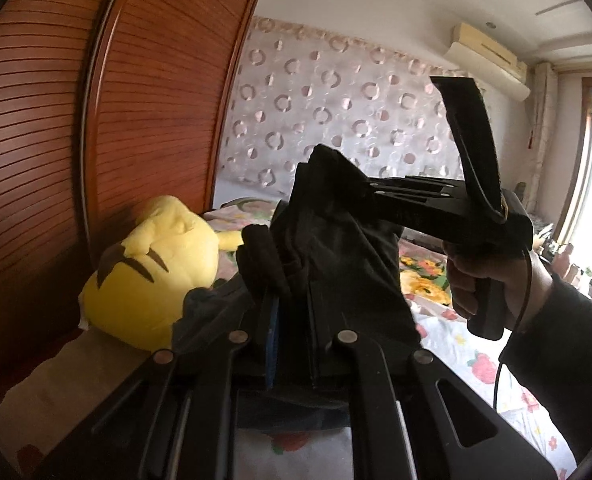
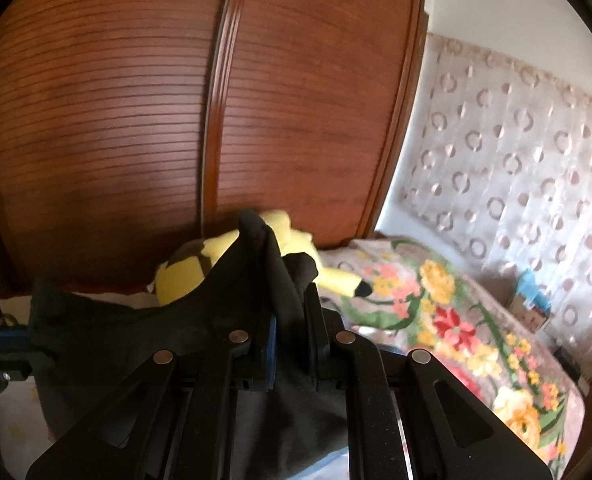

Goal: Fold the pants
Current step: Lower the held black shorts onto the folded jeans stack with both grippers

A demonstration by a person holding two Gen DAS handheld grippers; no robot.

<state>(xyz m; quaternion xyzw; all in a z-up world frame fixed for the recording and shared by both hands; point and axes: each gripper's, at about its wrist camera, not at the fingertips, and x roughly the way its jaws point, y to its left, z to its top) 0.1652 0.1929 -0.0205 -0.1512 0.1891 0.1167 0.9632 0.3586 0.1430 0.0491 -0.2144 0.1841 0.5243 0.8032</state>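
The black pants (image 1: 336,248) hang bunched between both grippers above the bed. My left gripper (image 1: 292,300) is at the bottom of the left wrist view, shut on a fold of the dark cloth. To the upper right, a hand (image 1: 468,280) holds my right gripper (image 1: 370,194), whose fingers point left and pinch the top of the pants. In the right wrist view the right gripper (image 2: 292,304) is shut on a raised ridge of the pants (image 2: 136,340). The cloth stretches left to the left gripper (image 2: 4,340) at the frame edge.
A yellow plush toy (image 1: 152,272) (image 2: 200,264) lies on the bed against the slatted wooden wardrobe (image 1: 96,120) (image 2: 136,120). A floral bedspread (image 1: 476,352) (image 2: 456,320) covers the bed. A patterned curtain (image 1: 336,112) hangs behind, and a small box (image 2: 532,304) stands by it.
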